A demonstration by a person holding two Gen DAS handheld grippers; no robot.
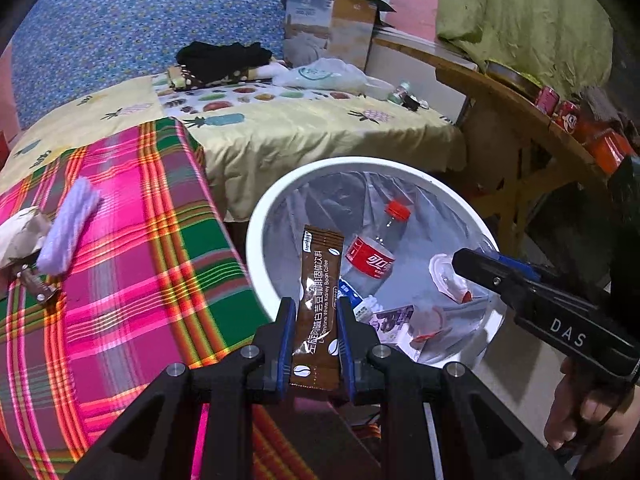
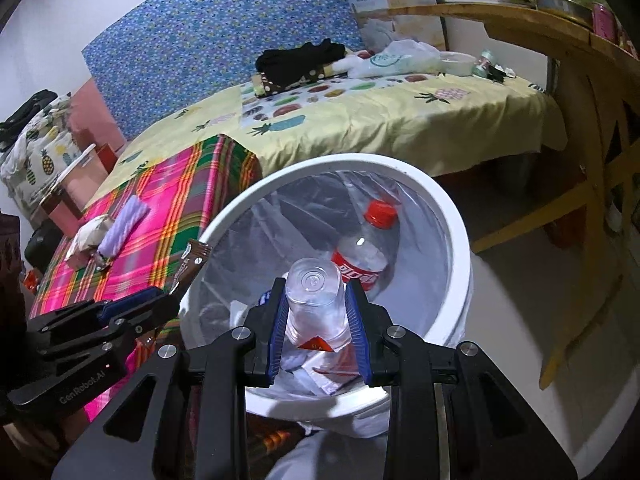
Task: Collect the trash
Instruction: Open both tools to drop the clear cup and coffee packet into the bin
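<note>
My left tool (image 1: 313,312) was clamped almost fully closed on a brown coffee sachet (image 1: 318,296), its blue pads pressing the packet's long edges. The sachet stood up between the fingers and its top end reached over the near rim of the white trash bin (image 1: 256,216). In my right wrist view, the same sachet (image 2: 191,261) poked over the bin's left rim (image 2: 456,216), held by the left tool (image 2: 160,300).

My right tool (image 2: 316,304) was closed part way around a clear plastic cup (image 2: 316,300), gripping its sides. The cup was turned with its base toward the camera and hung over the open bin. In my left wrist view, the right tool (image 1: 460,260) reached in from the right above the bin's far side, with my hand (image 1: 592,408) on its handle; the cup (image 1: 444,276) showed only partly at its tip.

Inside the bin, on the clear liner, lay a cola bottle (image 1: 374,252) with a red cap and red label, plus a few small wrappers and packets beside it.

The bin stood close against the bed, next to the pink and green plaid blanket (image 1: 120,264). On that blanket, well away from the bin, lay a lilac knitted piece (image 1: 70,228) touching a crumpled white wrapper (image 1: 20,236).
</note>
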